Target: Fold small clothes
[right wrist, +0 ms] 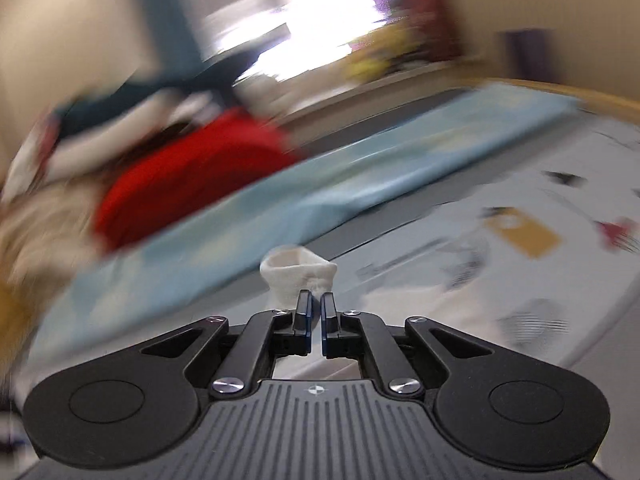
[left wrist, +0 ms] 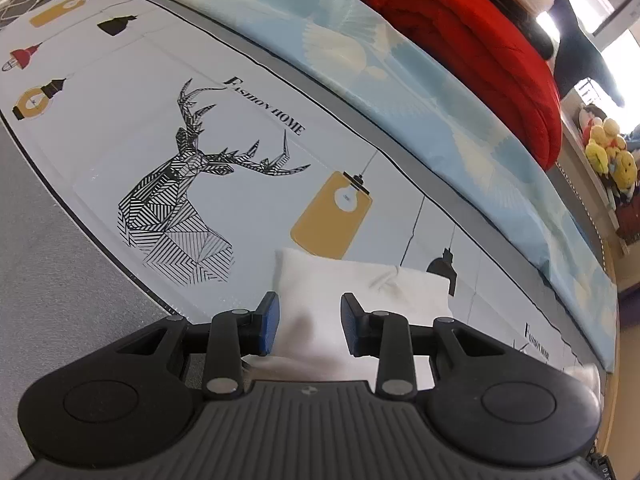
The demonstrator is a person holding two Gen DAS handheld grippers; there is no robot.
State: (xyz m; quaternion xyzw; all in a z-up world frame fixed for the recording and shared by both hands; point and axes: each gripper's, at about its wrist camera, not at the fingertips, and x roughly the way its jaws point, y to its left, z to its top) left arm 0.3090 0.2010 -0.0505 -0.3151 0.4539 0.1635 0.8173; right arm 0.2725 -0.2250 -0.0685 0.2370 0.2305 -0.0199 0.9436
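A small white garment [left wrist: 360, 288] lies flat on the printed mat [left wrist: 120, 80], close to the camera in the left wrist view. My left gripper [left wrist: 310, 316] hovers over its near part with the jaws apart. The cloth shows between the blue pads [left wrist: 269, 322], which do not press on it. In the blurred right wrist view my right gripper [right wrist: 316, 304] is shut on a small white sock-like piece [right wrist: 298, 270]. Its open cuff sticks up past the fingertips, lifted off the mat [right wrist: 520, 184].
The mat carries a striped deer print [left wrist: 180, 200] and yellow lamp prints. Behind it lies a folded light-blue cloth [left wrist: 360, 52] with a red bundle [left wrist: 472, 52] on it. Yellow plush toys [left wrist: 608, 148] sit on a shelf at the right.
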